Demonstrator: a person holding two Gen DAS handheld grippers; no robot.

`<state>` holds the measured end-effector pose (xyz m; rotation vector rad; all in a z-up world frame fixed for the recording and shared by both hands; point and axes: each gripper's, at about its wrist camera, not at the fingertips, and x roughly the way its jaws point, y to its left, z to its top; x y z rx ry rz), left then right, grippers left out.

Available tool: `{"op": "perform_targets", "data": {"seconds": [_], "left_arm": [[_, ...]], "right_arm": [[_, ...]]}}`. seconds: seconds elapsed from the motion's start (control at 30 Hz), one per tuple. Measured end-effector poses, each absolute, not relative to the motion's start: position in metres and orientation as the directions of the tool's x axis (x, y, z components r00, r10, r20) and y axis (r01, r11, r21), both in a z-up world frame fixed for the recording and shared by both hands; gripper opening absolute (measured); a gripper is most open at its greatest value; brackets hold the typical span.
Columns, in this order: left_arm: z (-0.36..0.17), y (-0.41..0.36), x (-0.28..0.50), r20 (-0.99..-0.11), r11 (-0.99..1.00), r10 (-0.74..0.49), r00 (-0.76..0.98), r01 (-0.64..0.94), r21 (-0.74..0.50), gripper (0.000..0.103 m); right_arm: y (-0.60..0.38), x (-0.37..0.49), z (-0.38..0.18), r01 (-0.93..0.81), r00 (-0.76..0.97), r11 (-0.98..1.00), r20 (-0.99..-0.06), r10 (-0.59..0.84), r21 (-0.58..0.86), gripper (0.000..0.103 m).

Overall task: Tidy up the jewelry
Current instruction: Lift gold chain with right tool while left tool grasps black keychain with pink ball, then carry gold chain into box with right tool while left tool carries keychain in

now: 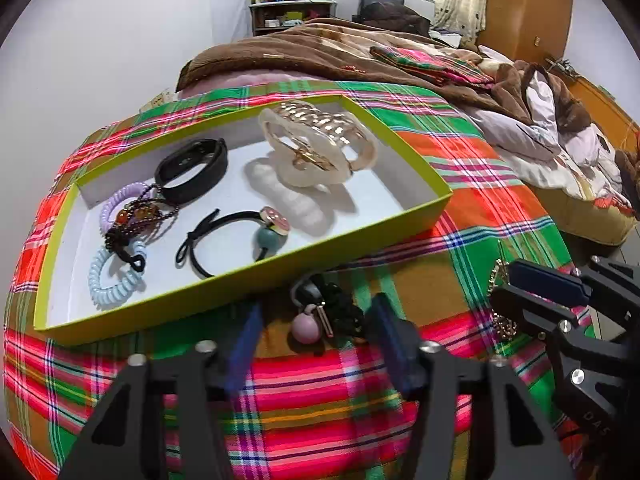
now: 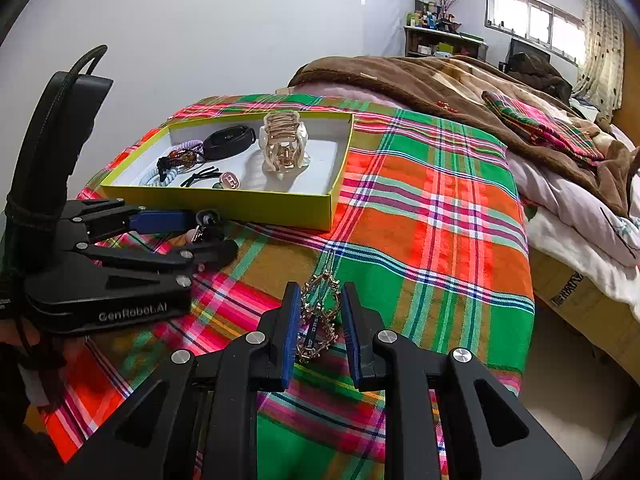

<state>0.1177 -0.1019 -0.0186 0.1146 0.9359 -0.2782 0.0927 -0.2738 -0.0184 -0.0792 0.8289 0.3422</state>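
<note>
A yellow-green tray (image 1: pixel 248 276) (image 2: pixel 256 204) on the plaid cloth holds hair claws (image 1: pixel 320 148) (image 2: pixel 282 144), a black band (image 1: pixel 192 168), coil ties (image 1: pixel 116 276) and a black hair tie with charms (image 1: pixel 256 232). My left gripper (image 1: pixel 316 320) (image 2: pixel 208 232) is open around a black hair tie with a pink ball (image 1: pixel 316 320) lying on the cloth just in front of the tray. My right gripper (image 2: pixel 320 312) (image 1: pixel 536 296) is open with its fingers on either side of a gold chain necklace (image 2: pixel 318 320) (image 1: pixel 504 320) lying on the cloth.
The plaid cloth (image 2: pixel 432 208) covers a raised surface whose edge drops off on the right. A bed with a brown blanket (image 1: pixel 360 52) and folded plaid cloth (image 2: pixel 544 124) lies behind. A white wall is at left.
</note>
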Motion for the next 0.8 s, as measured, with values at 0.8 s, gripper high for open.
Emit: {"op": "perform_targets", "data": {"seconds": [0.8], "left_arm": [[-0.005,-0.085,0.102,-0.784,0.957,-0.216,0.582,0.286,-0.051,0.027]], "right_arm": [[-0.271,0.083,-0.01,-0.313,0.64,0.948,-0.722,0.262,0.067,0.021]]}}
